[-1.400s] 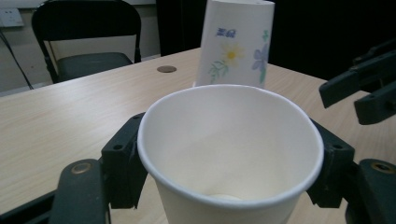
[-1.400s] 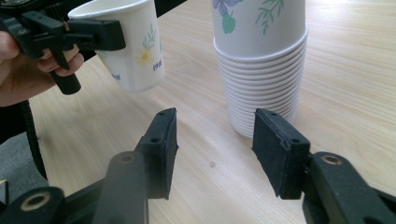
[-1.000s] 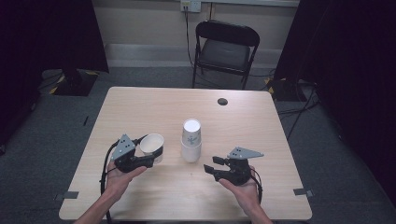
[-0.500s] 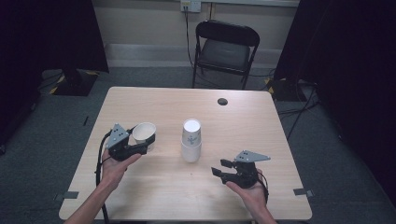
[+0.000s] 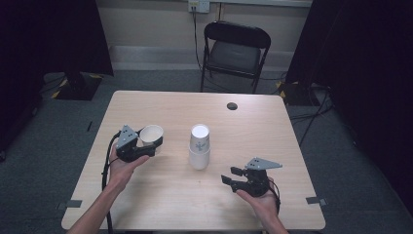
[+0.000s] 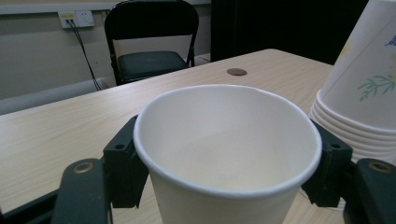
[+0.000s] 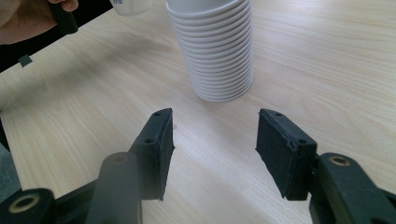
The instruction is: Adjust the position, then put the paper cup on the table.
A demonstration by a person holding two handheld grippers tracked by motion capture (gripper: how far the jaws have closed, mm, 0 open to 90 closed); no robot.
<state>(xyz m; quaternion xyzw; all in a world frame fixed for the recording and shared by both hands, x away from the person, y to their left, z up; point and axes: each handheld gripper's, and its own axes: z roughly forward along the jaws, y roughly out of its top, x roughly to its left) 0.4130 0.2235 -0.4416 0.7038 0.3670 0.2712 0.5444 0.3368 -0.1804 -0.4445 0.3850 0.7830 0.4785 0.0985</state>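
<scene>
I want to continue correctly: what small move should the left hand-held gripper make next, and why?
Probably lower the single white paper cup onto bare table and release. The left hand-held gripper clasps it upright, away from the stack of white paper cups.

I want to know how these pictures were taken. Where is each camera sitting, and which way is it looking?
High view: above the person's side, looking forward and down on the table; both forearms, left gripper and right gripper show.
Left gripper view: rides on the left gripper, looking along its jaws, which hold a single cup, toward the chair.
Right gripper view: rides on the right gripper, jaws apart, facing the cup stack.
All three views share the cup stack.
</scene>
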